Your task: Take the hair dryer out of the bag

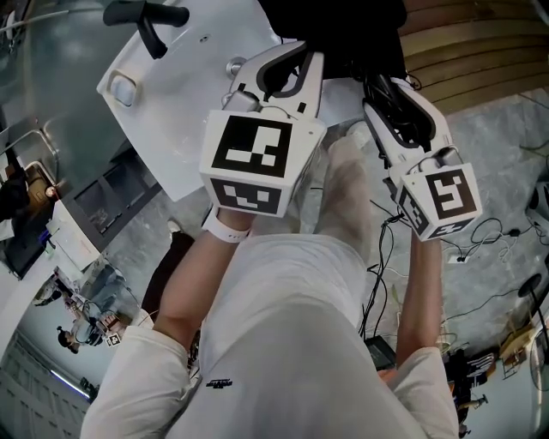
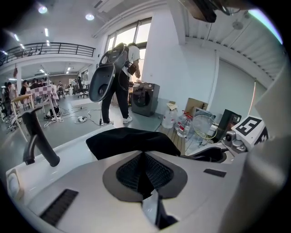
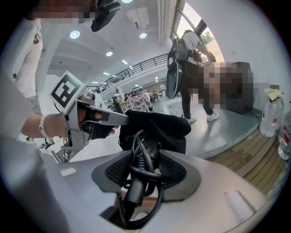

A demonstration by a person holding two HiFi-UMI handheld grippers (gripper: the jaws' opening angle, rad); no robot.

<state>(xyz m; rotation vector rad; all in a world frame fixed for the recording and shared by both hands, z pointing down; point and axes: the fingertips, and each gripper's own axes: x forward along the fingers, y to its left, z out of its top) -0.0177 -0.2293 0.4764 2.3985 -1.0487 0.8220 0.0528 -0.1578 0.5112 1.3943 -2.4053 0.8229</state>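
Observation:
A black fabric bag lies at the far edge of the white table. My left gripper is shut, its tips pinching the near edge of the bag; the right gripper view shows it touching the cloth. My right gripper is shut on a bundle of the hair dryer's black cord, with loops and a thicker black piece wedged between the pads. It holds the cord just right of the bag. The dryer's body cannot be made out.
A black curved handle stands on the table's far left. Loose cables trail over the floor at the right. Beyond the table are water bottles, a wire fan and a standing person.

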